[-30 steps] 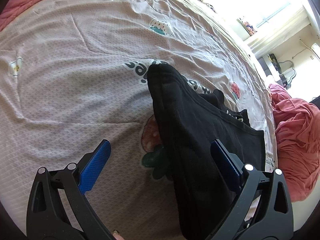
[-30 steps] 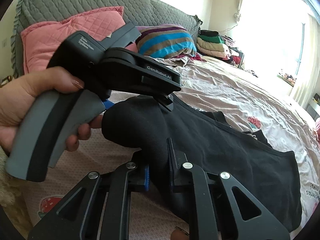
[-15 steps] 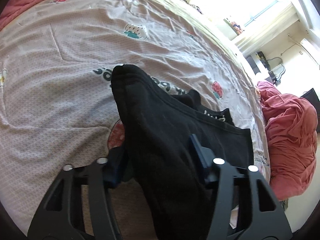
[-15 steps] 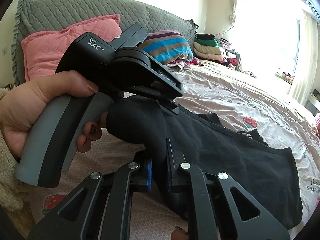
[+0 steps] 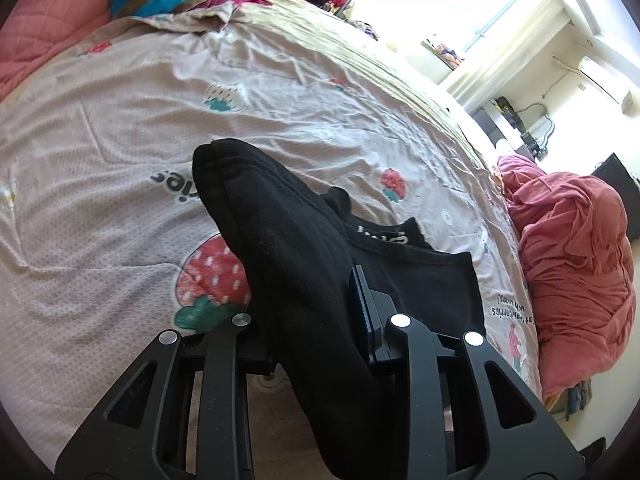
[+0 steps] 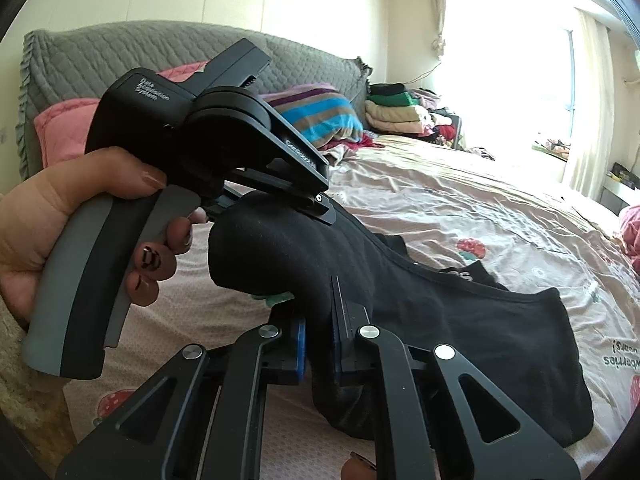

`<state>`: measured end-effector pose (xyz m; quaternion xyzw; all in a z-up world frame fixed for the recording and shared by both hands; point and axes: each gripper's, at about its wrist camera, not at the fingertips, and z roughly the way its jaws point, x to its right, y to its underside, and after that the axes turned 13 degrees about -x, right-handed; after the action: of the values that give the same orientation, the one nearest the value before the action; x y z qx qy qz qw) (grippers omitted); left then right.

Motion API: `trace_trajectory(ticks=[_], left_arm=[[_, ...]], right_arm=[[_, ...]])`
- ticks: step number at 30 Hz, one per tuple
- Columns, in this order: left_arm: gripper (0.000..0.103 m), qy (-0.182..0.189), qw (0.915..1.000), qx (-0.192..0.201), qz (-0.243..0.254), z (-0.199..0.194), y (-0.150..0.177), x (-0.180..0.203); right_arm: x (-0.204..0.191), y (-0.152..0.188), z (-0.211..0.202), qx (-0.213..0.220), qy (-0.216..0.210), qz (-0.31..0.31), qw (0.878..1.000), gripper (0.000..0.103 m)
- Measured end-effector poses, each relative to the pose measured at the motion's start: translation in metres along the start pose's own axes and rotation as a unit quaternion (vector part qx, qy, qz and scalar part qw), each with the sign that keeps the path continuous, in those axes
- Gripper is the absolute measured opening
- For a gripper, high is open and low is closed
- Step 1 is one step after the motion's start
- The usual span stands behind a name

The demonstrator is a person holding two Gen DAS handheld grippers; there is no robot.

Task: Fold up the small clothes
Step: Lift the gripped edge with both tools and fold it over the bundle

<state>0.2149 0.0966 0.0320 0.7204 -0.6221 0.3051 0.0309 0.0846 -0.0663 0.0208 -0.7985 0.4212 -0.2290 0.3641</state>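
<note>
Spreading across both views is the bed (image 5: 120, 128), its pale sheet printed with strawberries, and a grey quilted headboard (image 6: 120, 52) stands behind it in the right wrist view. Off to the side I see a heap of red bedding (image 5: 576, 264), then a pink pillow (image 6: 68, 120), a striped bundle (image 6: 320, 120) and a stack of folded clothes (image 6: 396, 108) near the headboard. On the sheet lies the black garment (image 5: 420, 276) — its far part flat on the bed, its near edge bunched into a thick fold and raised off the sheet. My left gripper (image 5: 312, 312) has just been closing, and its jaws now clamp that fold from both sides. My right gripper (image 6: 318, 344) pinches the same bunched edge a little further along, jaws drawn tight on the cloth. In the right wrist view a hand (image 6: 52, 216) wraps the left gripper's grey handle — dark-polished nails showing.
</note>
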Motion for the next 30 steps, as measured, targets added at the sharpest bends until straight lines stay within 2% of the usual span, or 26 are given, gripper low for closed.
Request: trace_trajectory(ticks=[12,30], left_arm=[[0.021,-0.004,0.9995,0.01,0.031,-0.011,0.004,0.043],[0.021,-0.017,0.9977,0.001,0.066,0.0,0.006,0.088]], right_arm=[[0.021,0.006,-0.032,0.029,0.007,0.042,0.999,0.007],[0.049,0.017,-0.05,0.039,0.011,0.087,0.995,0.007]])
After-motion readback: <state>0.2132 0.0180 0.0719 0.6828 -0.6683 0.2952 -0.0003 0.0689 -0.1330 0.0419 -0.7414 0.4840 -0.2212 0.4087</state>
